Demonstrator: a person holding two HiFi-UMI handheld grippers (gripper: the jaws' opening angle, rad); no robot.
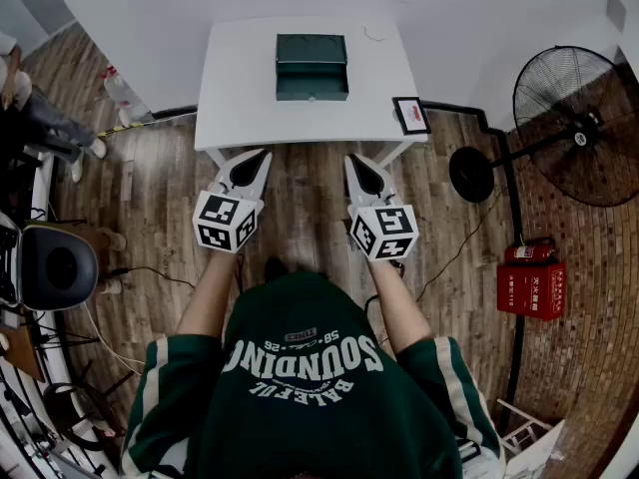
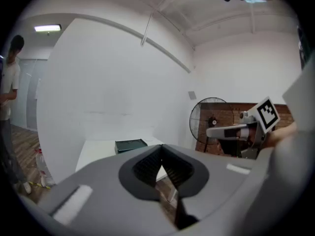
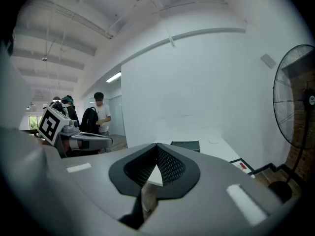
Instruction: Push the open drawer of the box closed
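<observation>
Nearest to us: the person's green sweatshirt (image 1: pixel 300 367) with white lettering, forearms reaching forward from it. Each hand carries tongs with a marker cube.

Left tongs (image 1: pixel 258 160): in the left gripper view the two dark pads meet at their tips, nothing between them. Together, empty.

Right tongs (image 1: pixel 357 165): same picture in the right gripper view, pads closed tip to tip, nothing held.

Both tongs hang over the wooden floor (image 1: pixel 300 218), just short of the near edge of the white rectangular bench (image 1: pixel 240 108), and point forward at it.

Task's thing: a dark green rectangular box (image 1: pixel 312 66) sits toward the far middle of the bench, well apart from both tongs. Its long axis runs across, parallel with the bench's near edge. Its drawer (image 1: pixel 313 86) faces us and looks drawn out toward our side, though we cannot judge how far.

Key relation: the box lies straight ahead, about midway between the two tongs. Neither hand is clearly nearer; the right perhaps by a shade. We judge that the push has to run away from us, square onto the drawer front. Closed tongs would serve as a blunt pusher.

Also noted: a small black-framed card (image 1: pixel 410 115) at the bench's near right corner, clear of the path.

Task not yet begun; nothing is touching the box.
</observation>
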